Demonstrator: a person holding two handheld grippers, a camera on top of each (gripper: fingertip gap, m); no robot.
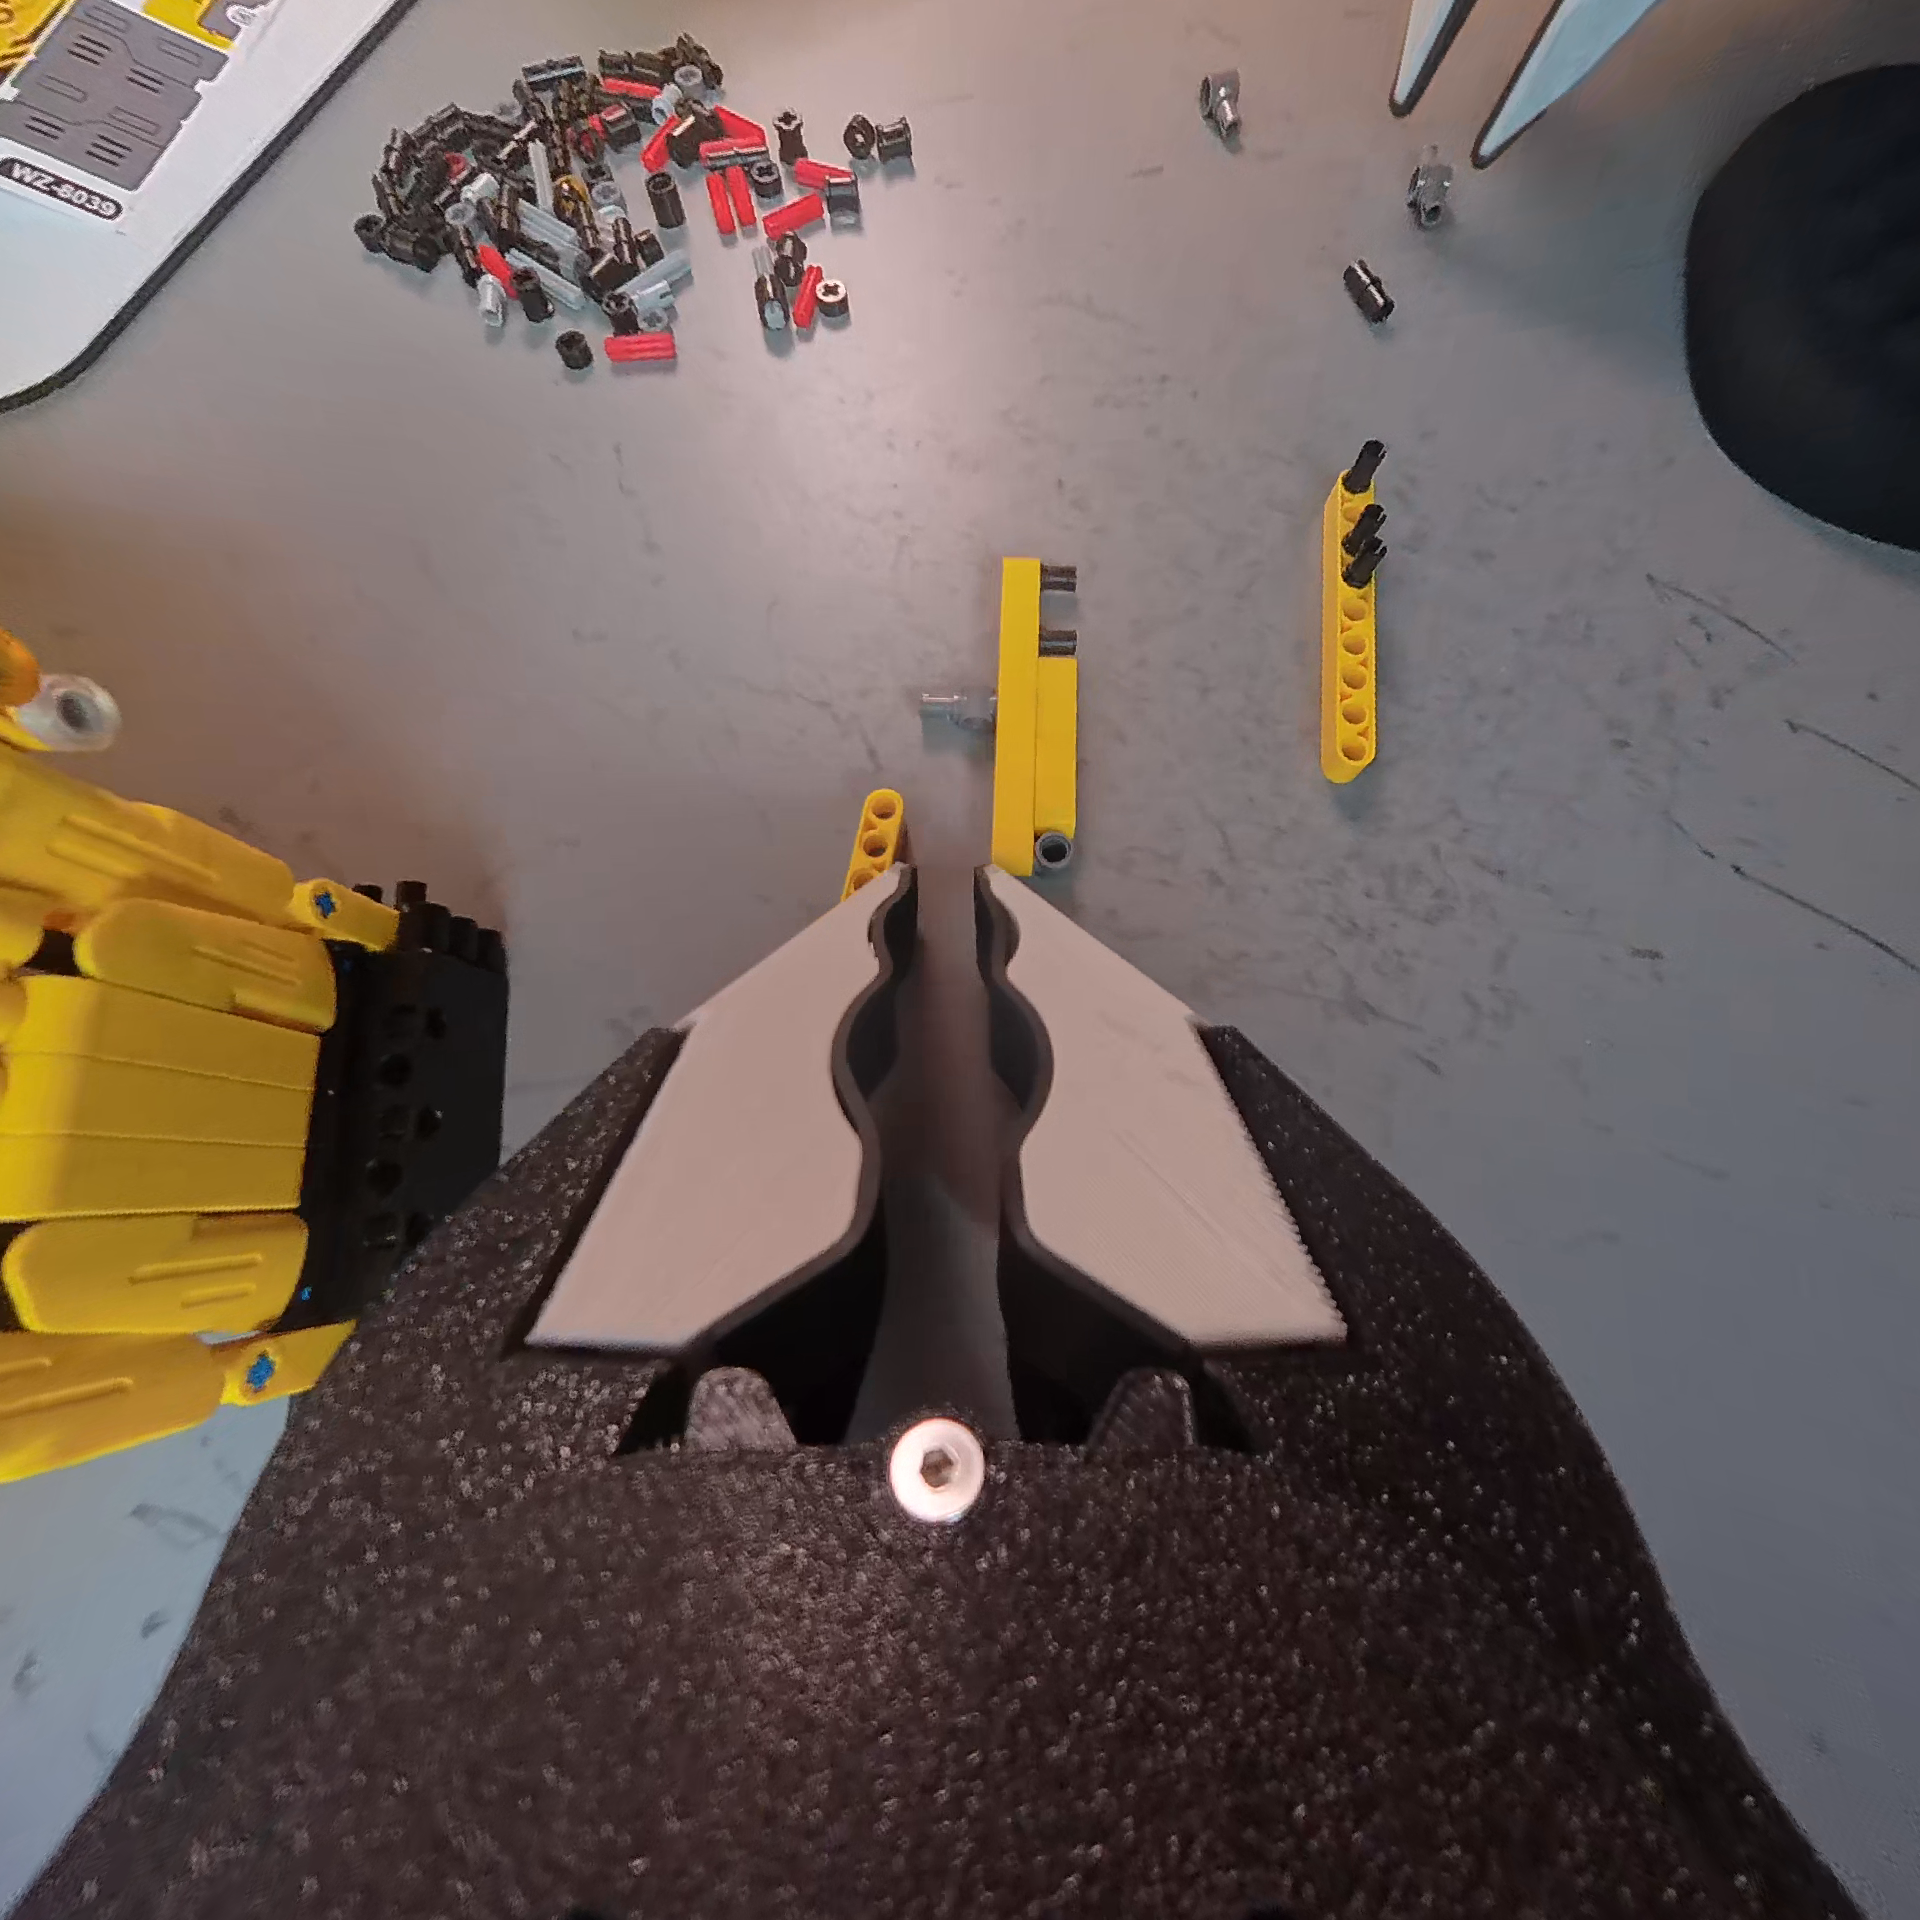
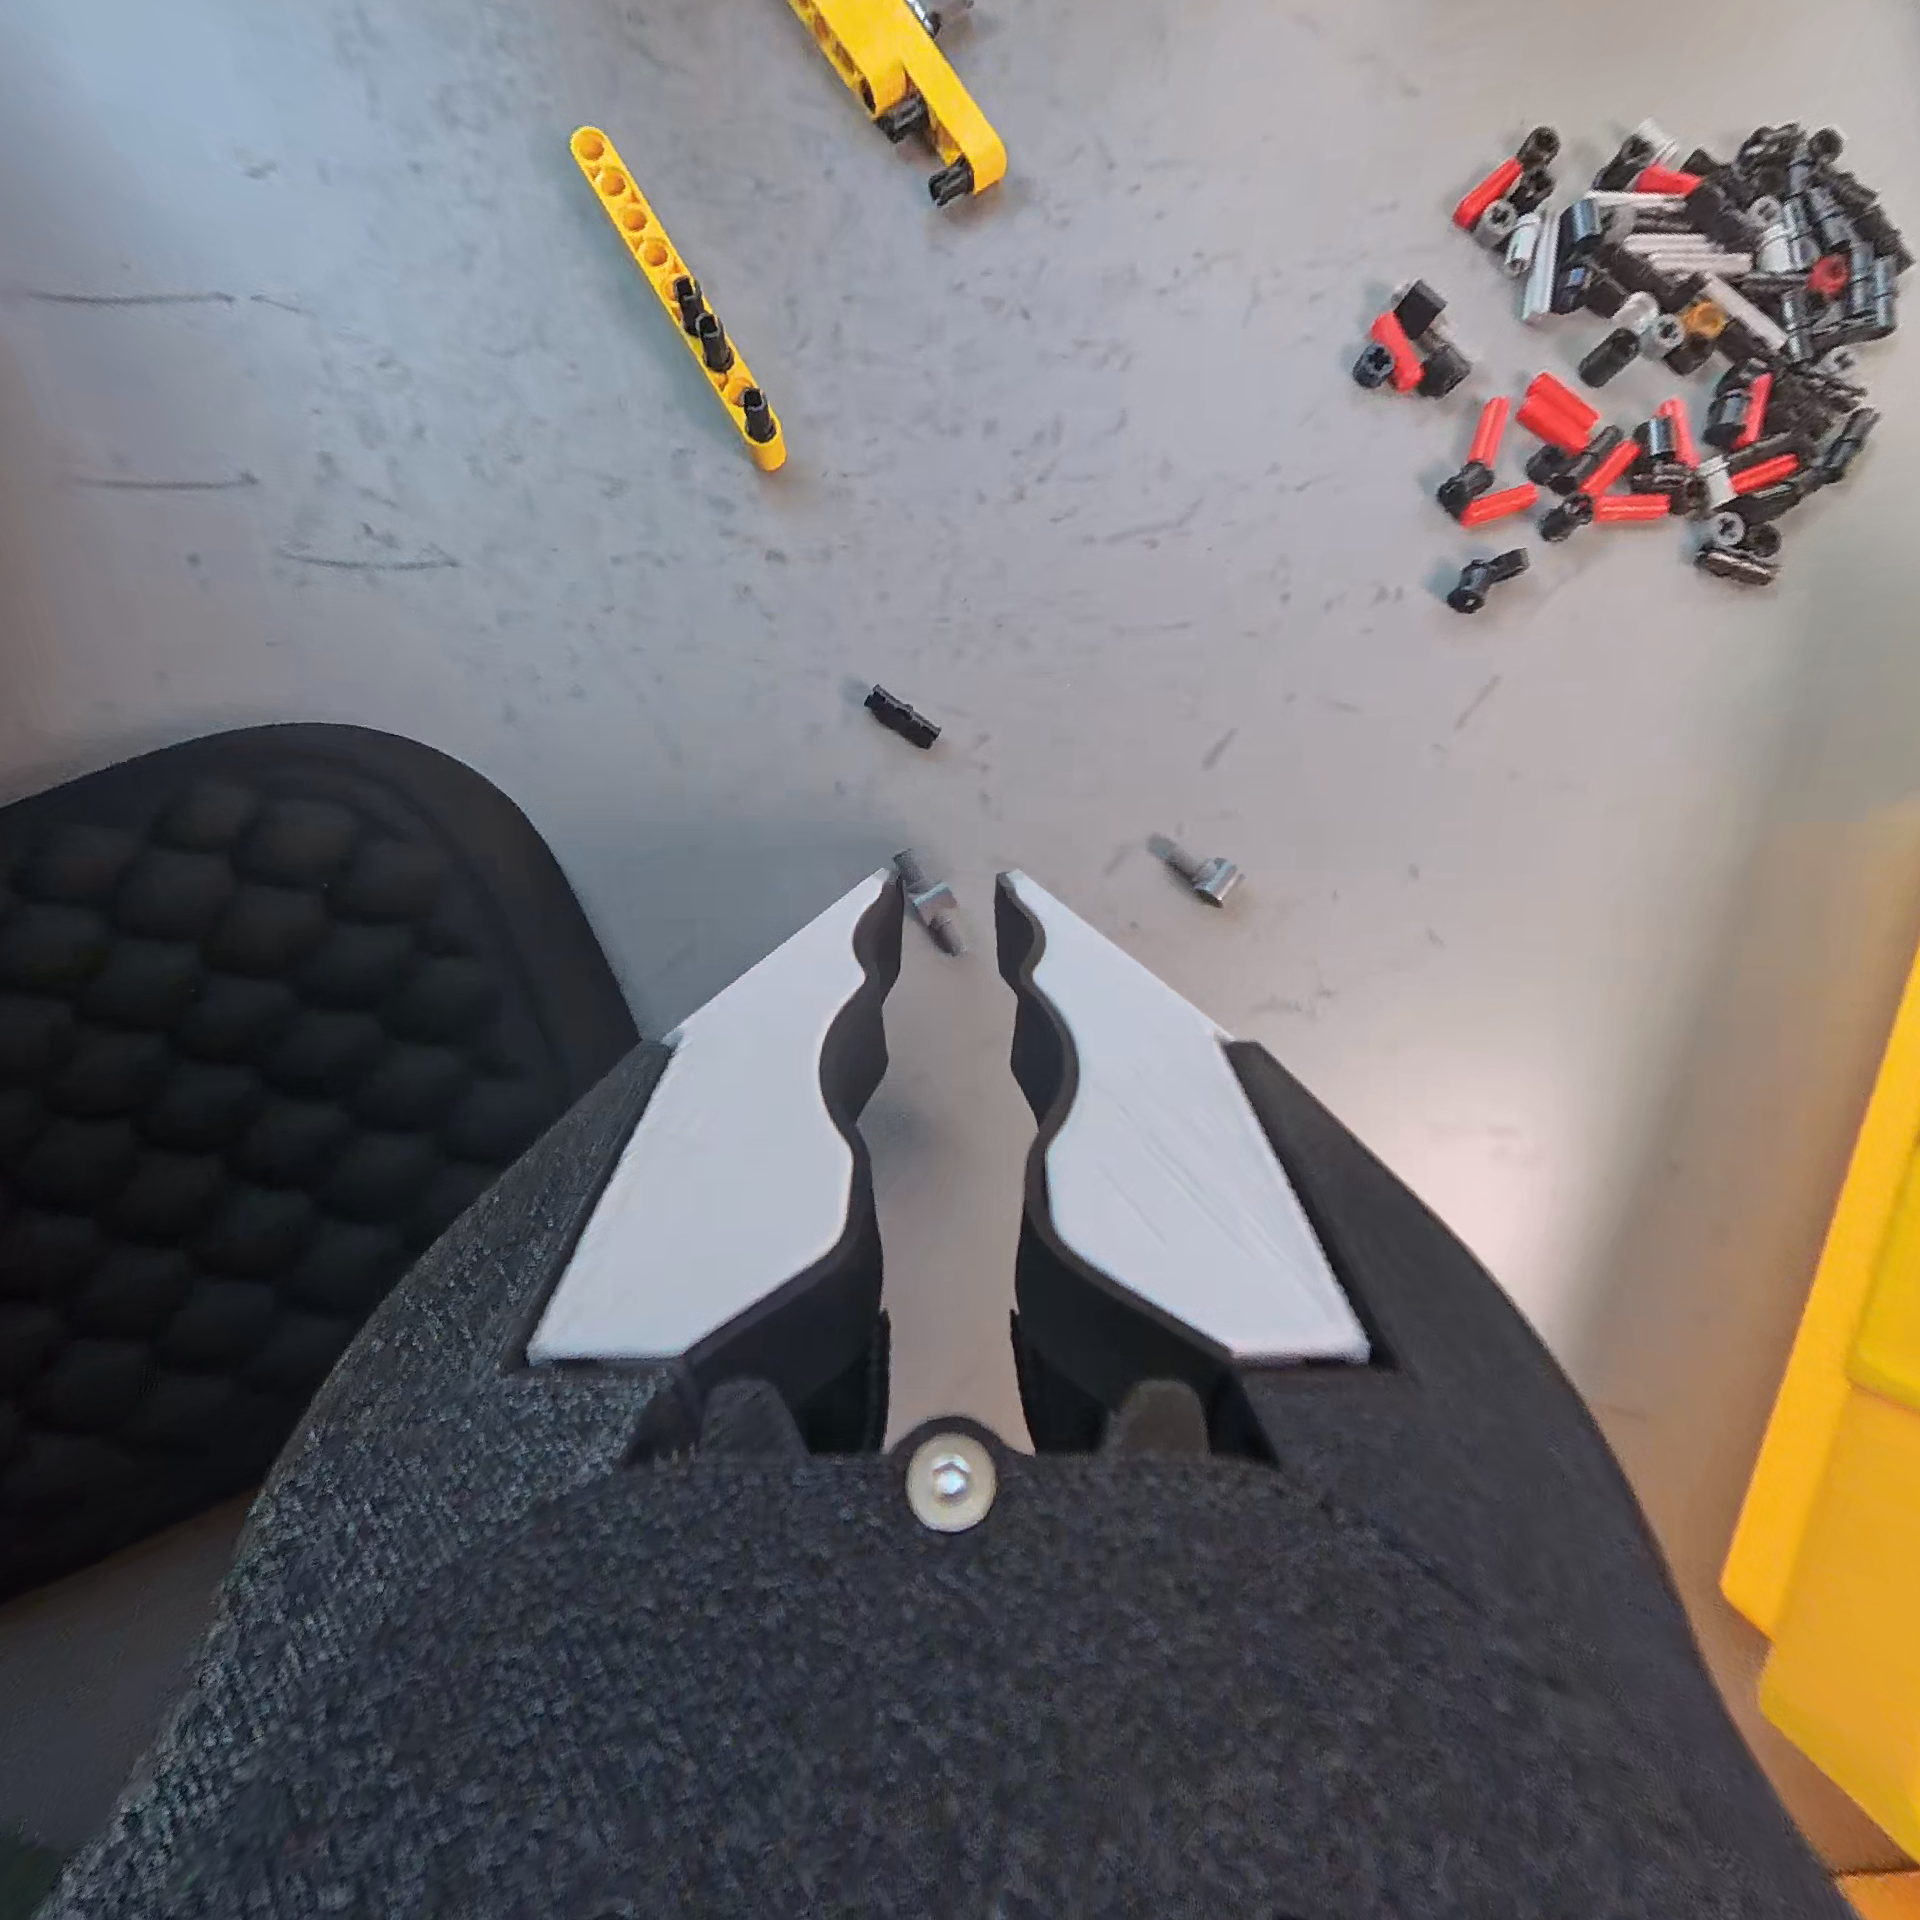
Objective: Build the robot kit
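Left gripper (image 1: pixel 945 883) is hovering low over the grey counter (image 1: pixel 1351 1143), its jaws standing slightly parted with nothing between them. A short yellow beam (image 1: pixel 876 836) is lying just beyond the tip of its left finger, partly hidden by it. A doubled yellow beam (image 1: pixel 1032 717) with black pins at its far end is lying just beyond the right finger tip, a small grey pin (image 1: pixel 956 710) resting against its left side. A long yellow beam (image 1: pixel 1351 634) carrying three black pins is lying farther right, well apart from the gripper. A heap of small black, red and grey connectors (image 1: pixel 613 197) is sitting at the far left of the counter, and a yellow and black assembled model (image 1: pixel 208 1091) is standing at the left edge of the view. A printed sheet (image 1: pixel 125 114) is showing in the top left corner; it is bearing writing, which is not being recorded here. Right gripper (image 2: pixel 945 883) is likewise hanging just above the counter, jaws parted and holding nothing. A grey pin connector (image 2: pixel 930 902) is lying between its finger tips, nearer the left finger. A second grey connector (image 2: pixel 1200 871) is lying near to the right of it, and a loose black pin (image 2: pixel 902 715) is lying a little ahead. A black quilted pad (image 2: pixel 260 1091) is occupying the left of that view, and a yellow block (image 2: pixel 1849 1455) is standing at the right edge.
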